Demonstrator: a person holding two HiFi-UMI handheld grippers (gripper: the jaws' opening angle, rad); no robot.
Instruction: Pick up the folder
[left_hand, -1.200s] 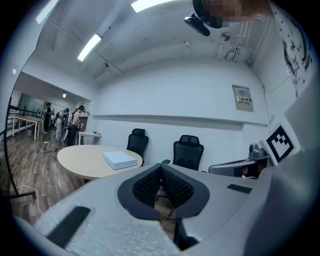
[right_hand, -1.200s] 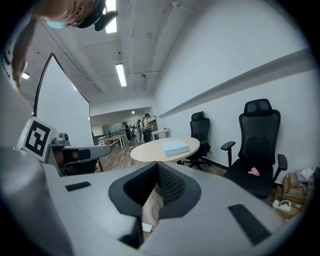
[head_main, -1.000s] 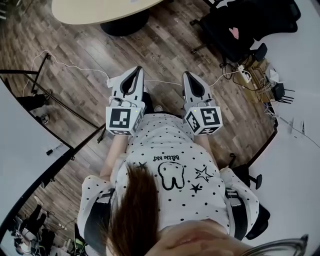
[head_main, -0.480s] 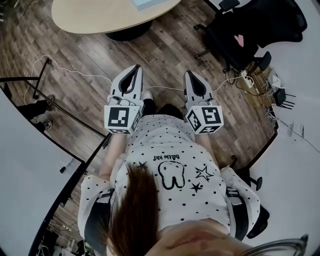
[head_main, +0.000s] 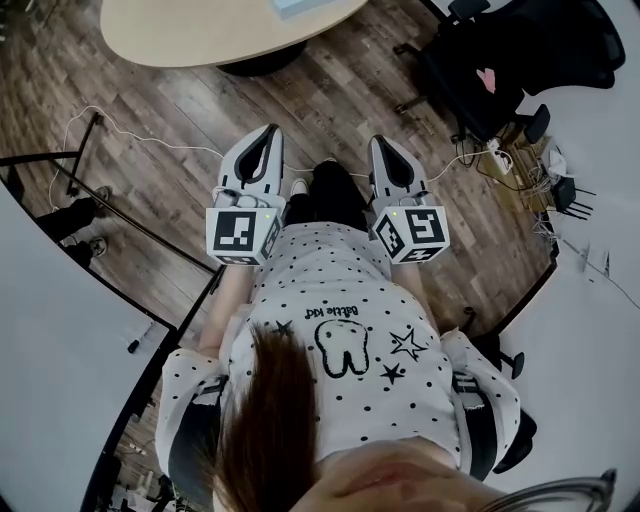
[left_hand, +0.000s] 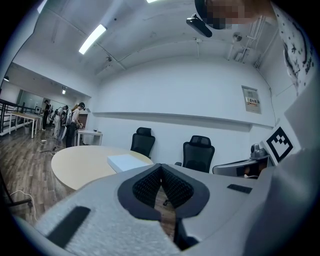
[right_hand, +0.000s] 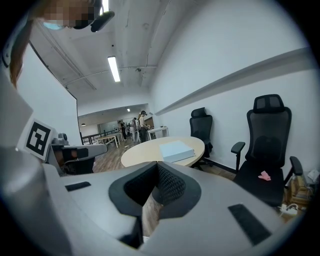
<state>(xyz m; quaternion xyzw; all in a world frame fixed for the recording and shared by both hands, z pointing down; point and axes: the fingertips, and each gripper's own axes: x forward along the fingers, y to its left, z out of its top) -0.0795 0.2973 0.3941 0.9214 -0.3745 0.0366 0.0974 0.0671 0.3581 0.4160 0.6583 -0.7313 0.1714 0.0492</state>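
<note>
A pale blue-white folder (right_hand: 176, 150) lies flat on a round beige table (right_hand: 145, 153) some way ahead; it also shows in the left gripper view as the folder (left_hand: 127, 162) on the table (left_hand: 80, 165), and its corner (head_main: 300, 6) peeks in at the top of the head view. My left gripper (head_main: 270, 137) and right gripper (head_main: 381, 146) are held side by side at waist height over the wooden floor, both shut and empty, well short of the table (head_main: 200, 30).
Black office chairs (left_hand: 198, 154) stand behind the table along the white wall, and another chair (right_hand: 267, 150) with a pink item on its seat is at the right. Cables (head_main: 130, 130) cross the floor. A black railing (head_main: 120, 210) runs at the left. People stand far off.
The person has walked toward the table; it and the folder's corner have slid further into the head view. Both grippers stay shut, held the same way.
</note>
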